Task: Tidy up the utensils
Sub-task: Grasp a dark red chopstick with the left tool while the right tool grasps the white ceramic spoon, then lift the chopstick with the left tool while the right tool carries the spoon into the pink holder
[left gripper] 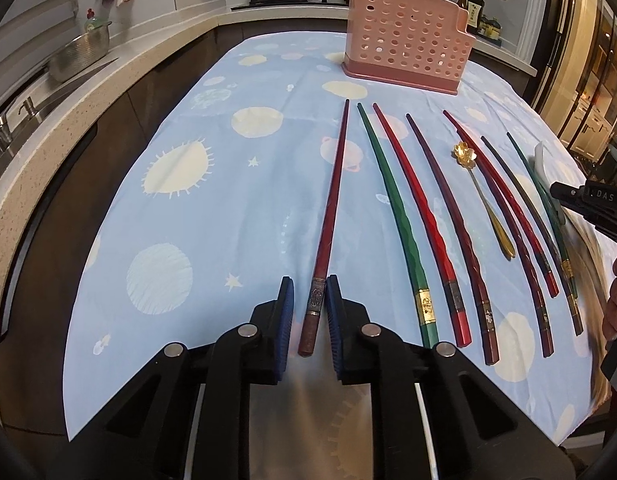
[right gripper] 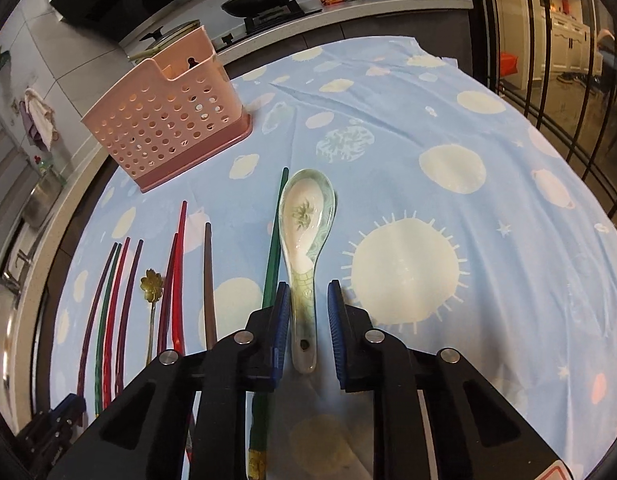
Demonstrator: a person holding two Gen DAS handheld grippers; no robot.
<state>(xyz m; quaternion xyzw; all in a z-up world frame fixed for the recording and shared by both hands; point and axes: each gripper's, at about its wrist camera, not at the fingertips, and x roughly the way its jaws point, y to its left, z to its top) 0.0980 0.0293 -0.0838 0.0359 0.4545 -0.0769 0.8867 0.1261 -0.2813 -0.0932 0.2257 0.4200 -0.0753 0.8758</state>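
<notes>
The left hand-held gripper (left gripper: 310, 294) straddles the banded end of the dark red chopstick (left gripper: 331, 216), jaws open with a sliver of gap each side, nothing held. The right hand-held gripper (right gripper: 308, 300) stands open around the handle of the ceramic spoon (right gripper: 306, 232), which lies flat on the desk (right gripper: 468, 120) just beside a green chopstick (right gripper: 275, 240). Closing so near the chopstick's end risks it pivoting and drooping on the way to the pink holder (left gripper: 408, 36) (standing well beyond the row). The glazed spoon handle may slip, or the inner finger may drag the green chopstick along
</notes>
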